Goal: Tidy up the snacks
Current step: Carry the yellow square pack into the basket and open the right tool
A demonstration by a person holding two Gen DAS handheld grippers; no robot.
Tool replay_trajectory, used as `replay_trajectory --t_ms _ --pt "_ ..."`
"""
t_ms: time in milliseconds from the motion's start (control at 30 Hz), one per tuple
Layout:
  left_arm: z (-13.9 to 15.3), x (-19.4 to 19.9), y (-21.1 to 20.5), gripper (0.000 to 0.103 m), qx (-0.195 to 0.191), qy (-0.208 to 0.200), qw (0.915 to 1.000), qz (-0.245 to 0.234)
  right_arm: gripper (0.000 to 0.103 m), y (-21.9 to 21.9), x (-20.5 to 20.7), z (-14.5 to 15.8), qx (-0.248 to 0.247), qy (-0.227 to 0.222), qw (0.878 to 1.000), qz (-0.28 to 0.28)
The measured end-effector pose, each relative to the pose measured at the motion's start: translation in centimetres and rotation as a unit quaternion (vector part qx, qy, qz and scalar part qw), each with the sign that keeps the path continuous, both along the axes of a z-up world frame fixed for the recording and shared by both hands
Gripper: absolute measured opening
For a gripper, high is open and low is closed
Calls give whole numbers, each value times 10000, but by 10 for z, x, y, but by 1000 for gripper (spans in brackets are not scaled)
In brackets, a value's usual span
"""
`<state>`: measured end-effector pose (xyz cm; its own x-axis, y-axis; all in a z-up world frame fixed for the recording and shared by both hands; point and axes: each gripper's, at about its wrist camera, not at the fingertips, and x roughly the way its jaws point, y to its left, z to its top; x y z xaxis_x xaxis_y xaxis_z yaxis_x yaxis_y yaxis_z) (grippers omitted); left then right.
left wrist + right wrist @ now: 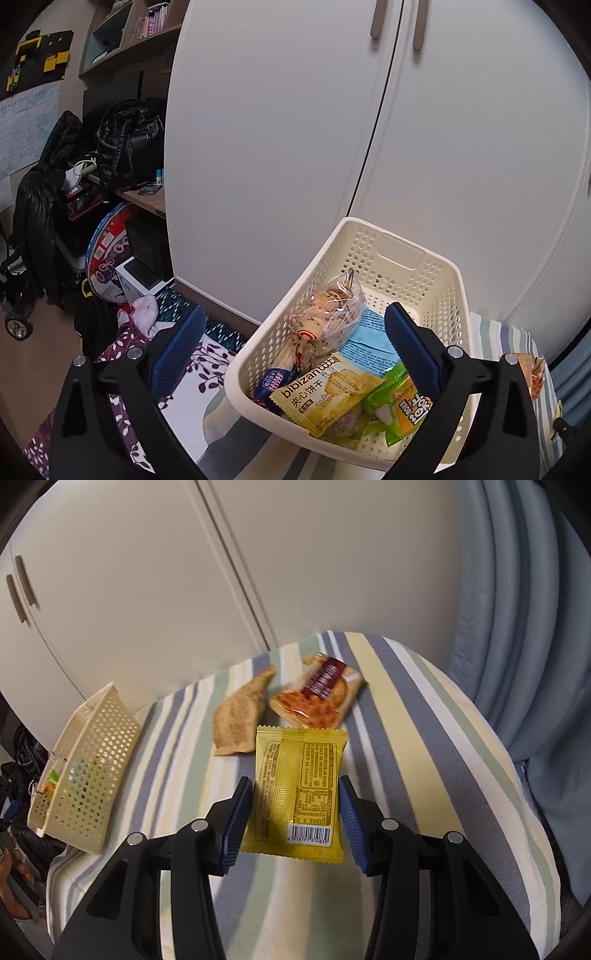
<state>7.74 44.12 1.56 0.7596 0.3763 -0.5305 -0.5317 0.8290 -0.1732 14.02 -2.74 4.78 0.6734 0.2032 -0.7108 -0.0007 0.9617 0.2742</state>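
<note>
A cream perforated basket (pixel 439 295) stands on a striped cloth. It holds a clear bag of biscuits (pixel 325 317), a yellow bibizan packet (pixel 325 395), a green packet (pixel 399 398) and a light-blue packet (pixel 369 336). My left gripper (pixel 295 312) is open above the basket, one finger outside its left wall and one over its inside. In the right wrist view a yellow snack packet (pixel 299 775) lies back side up on the cloth. My right gripper (pixel 294 781) is open, a finger close to each side edge of the packet.
Beyond the yellow packet lie a tan packet (pixel 240 716) and a red-orange packet (pixel 317 694). The basket (pixel 81 768) sits at the cloth's left edge. White cabinet doors (pixel 295 129) stand behind. Blue curtain (pixel 517 627) on the right. A hand (pixel 14 867) shows at lower left.
</note>
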Motion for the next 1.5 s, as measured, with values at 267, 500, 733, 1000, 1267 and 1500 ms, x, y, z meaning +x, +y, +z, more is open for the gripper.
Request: replay_trajectory --t_ms 267,500,733,1000,1267,1500 --pt "1 -6 3 100 -19 -94 9999 66 47 75 0 47 62 -516 9953 814" --pt "2 -10 5 100 -42 -145 9998 86 47 166 -5 71 235 -694 9805 1822" --pt "5 -16 10 100 -121 -259 9993 250 47 251 -14 74 168 -696 9626 2612" --pt "6 -17 13 100 -147 -287 9990 317 48 294 -8 63 87 -527 9578 2823" --pt "7 -20 18 100 -284 -333 9984 367 58 303 -3 53 59 -420 9588 2808" --pt "8 -20 16 100 -248 -343 9986 322 58 290 -6 53 75 -469 9636 2630"
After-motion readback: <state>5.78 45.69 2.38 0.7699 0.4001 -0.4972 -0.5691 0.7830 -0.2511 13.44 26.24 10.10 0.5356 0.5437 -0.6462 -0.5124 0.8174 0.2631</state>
